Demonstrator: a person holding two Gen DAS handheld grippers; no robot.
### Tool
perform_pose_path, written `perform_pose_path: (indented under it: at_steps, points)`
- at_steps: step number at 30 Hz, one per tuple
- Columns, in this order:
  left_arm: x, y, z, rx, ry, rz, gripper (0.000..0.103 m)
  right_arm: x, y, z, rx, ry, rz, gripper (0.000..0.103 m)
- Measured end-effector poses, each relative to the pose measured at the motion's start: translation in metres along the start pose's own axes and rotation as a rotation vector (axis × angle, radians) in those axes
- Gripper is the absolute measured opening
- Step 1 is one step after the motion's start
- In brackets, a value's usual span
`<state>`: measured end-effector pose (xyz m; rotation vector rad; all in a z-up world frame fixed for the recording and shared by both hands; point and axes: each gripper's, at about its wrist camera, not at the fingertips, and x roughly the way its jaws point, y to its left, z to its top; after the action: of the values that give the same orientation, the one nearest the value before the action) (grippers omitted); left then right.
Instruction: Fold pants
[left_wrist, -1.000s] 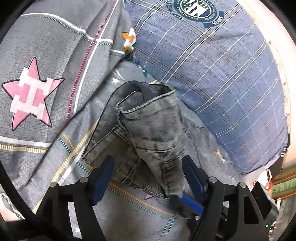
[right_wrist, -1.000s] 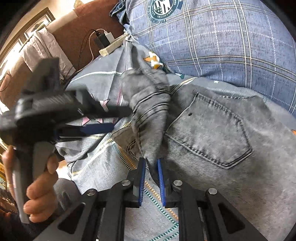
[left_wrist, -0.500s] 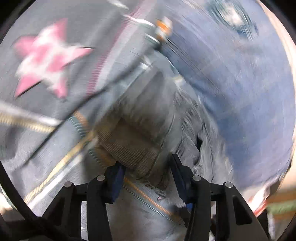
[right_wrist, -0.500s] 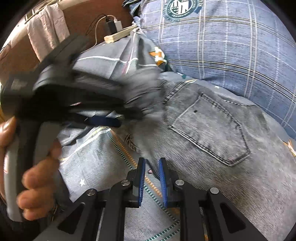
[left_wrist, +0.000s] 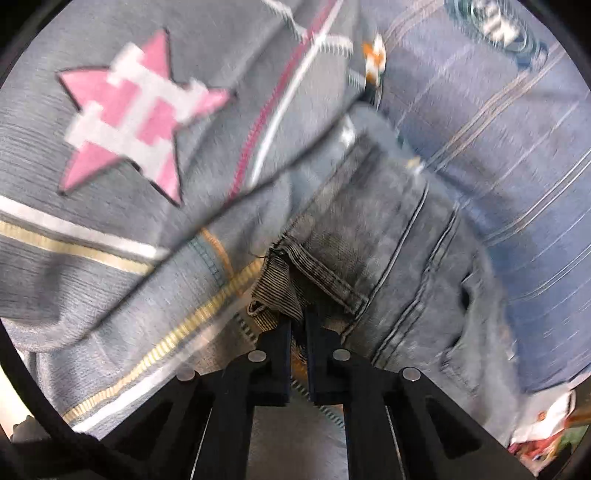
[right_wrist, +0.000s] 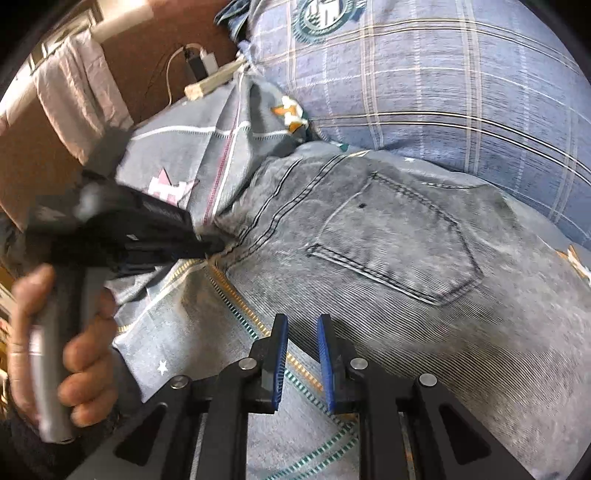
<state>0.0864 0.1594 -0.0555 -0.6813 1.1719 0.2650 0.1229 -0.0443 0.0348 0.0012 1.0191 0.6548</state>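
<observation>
Grey washed denim pants (right_wrist: 388, 251) lie on a grey patterned bedsheet (right_wrist: 207, 332), back pocket facing up. In the left wrist view the pants (left_wrist: 376, 236) fill the centre, and my left gripper (left_wrist: 298, 325) is shut on their frayed edge. In the right wrist view that left gripper (right_wrist: 218, 247) grips the pants' left edge, held by a hand. My right gripper (right_wrist: 301, 325) hovers just off the pants' near edge, its blue pads a small gap apart with nothing between them.
A blue plaid pillow (right_wrist: 424, 74) lies behind the pants. A grey cushion with a pink star (left_wrist: 136, 114) is at the left. A brown headboard with a power strip (right_wrist: 210, 79) and a draped cloth (right_wrist: 77, 85) stands at the back left.
The raised pant leg has been laid down flat. My right gripper let go of it and its pads parted slightly. My left gripper closed from wide open onto the pants' edge.
</observation>
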Motion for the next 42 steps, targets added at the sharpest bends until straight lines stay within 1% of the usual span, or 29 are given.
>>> perform_pose_path:
  at_steps: [2,3,5,6,7,8,9,10,11,12,13,14,15,18,20,22,23,24,25,26,28,30,32,33,34,35,37,39,42]
  points:
    - [-0.005,-0.005,-0.003,0.019,-0.034,0.019,0.006,-0.012,-0.011,-0.008,0.057,-0.029,0.01,0.018]
    - [-0.008,-0.008,-0.003,0.029,-0.047,0.02,0.007,-0.024,-0.021,-0.016,0.107,-0.063,0.025,0.018]
    - [-0.012,-0.015,-0.006,0.055,-0.066,0.037,0.017,-0.055,-0.039,-0.031,0.198,-0.142,0.053,0.018]
    - [-0.018,-0.018,-0.009,0.073,-0.091,0.056,0.027,-0.068,-0.046,-0.036,0.23,-0.173,0.059,0.019]
    - [-0.029,-0.022,-0.015,0.099,-0.133,0.047,0.042,-0.087,-0.057,-0.046,0.28,-0.217,0.059,0.028]
    - [-0.039,-0.028,-0.018,0.122,-0.179,0.023,0.049,-0.105,-0.067,-0.057,0.328,-0.251,0.052,0.038]
    - [-0.05,-0.035,-0.026,0.152,-0.238,-0.002,0.06,-0.119,-0.075,-0.066,0.36,-0.282,0.041,0.072]
    - [-0.063,-0.044,-0.036,0.193,-0.308,-0.021,0.07,-0.137,-0.084,-0.078,0.394,-0.333,0.022,0.097]
    - [-0.074,-0.056,-0.05,0.251,-0.376,-0.038,0.076,-0.156,-0.094,-0.093,0.429,-0.401,-0.011,0.103]
    - [-0.08,-0.067,-0.061,0.303,-0.415,-0.051,0.083,-0.168,-0.1,-0.103,0.451,-0.444,-0.033,0.103]
    - [-0.084,-0.078,-0.075,0.36,-0.44,-0.064,0.083,-0.182,-0.108,-0.116,0.482,-0.475,-0.052,0.103]
    - [-0.085,-0.088,-0.09,0.418,-0.445,-0.073,0.083,-0.193,-0.118,-0.128,0.523,-0.477,-0.071,0.103]
    - [-0.084,-0.097,-0.103,0.467,-0.436,-0.079,0.083,-0.199,-0.123,-0.134,0.549,-0.47,-0.089,0.103]
    - [-0.085,-0.127,-0.145,0.607,-0.4,-0.102,0.083,-0.223,-0.143,-0.146,0.609,-0.427,-0.193,0.103]
    - [-0.095,-0.143,-0.171,0.68,-0.408,-0.128,0.083,-0.249,-0.155,-0.144,0.616,-0.478,-0.244,0.103]
    - [-0.1,-0.167,-0.195,0.78,-0.442,-0.165,0.083,-0.281,-0.175,-0.134,0.659,-0.566,-0.364,0.103]
    - [-0.104,-0.178,-0.207,0.825,-0.457,-0.187,0.083,-0.288,-0.183,-0.129,0.673,-0.575,-0.409,0.103]
    - [-0.106,-0.192,-0.221,0.889,-0.466,-0.213,0.083,-0.294,-0.198,-0.121,0.698,-0.55,-0.493,0.103]
    - [-0.107,-0.208,-0.235,0.953,-0.468,-0.216,0.083,-0.296,-0.214,-0.115,0.722,-0.505,-0.567,0.103]
    - [-0.107,-0.221,-0.246,0.997,-0.467,-0.206,0.083,-0.297,-0.23,-0.113,0.738,-0.488,-0.6,0.103]
    - [-0.102,-0.25,-0.269,1.115,-0.424,-0.19,0.083,-0.299,-0.256,-0.126,0.798,-0.495,-0.595,0.103]
    - [-0.095,-0.271,-0.279,1.178,-0.381,-0.183,0.083,-0.294,-0.279,-0.154,0.891,-0.519,-0.586,0.103]
    - [-0.085,-0.294,-0.293,1.222,-0.353,-0.176,0.083,-0.284,-0.301,-0.178,0.978,-0.45,-0.563,0.102]
    - [-0.079,-0.307,-0.301,1.251,-0.333,-0.176,0.083,-0.278,-0.318,-0.19,1.042,-0.406,-0.502,0.102]
    - [-0.073,-0.321,-0.312,1.283,-0.314,-0.172,0.083,-0.278,-0.329,-0.199,1.095,-0.407,-0.448,0.102]
    - [-0.065,-0.33,-0.316,1.308,-0.3,-0.166,0.083,-0.282,-0.34,-0.211,1.161,-0.433,-0.373,0.102]
    - [-0.051,-0.35,-0.336,1.377,-0.267,-0.169,0.083,-0.292,-0.349,-0.226,1.221,-0.476,-0.295,0.102]
    - [-0.038,-0.364,-0.352,1.457,-0.237,-0.189,0.083,-0.301,-0.354,-0.236,1.26,-0.516,-0.264,0.102]
    - [-0.02,-0.382,-0.382,1.591,-0.213,-0.178,0.083,-0.307,-0.359,-0.249,1.283,-0.545,-0.202,0.101]
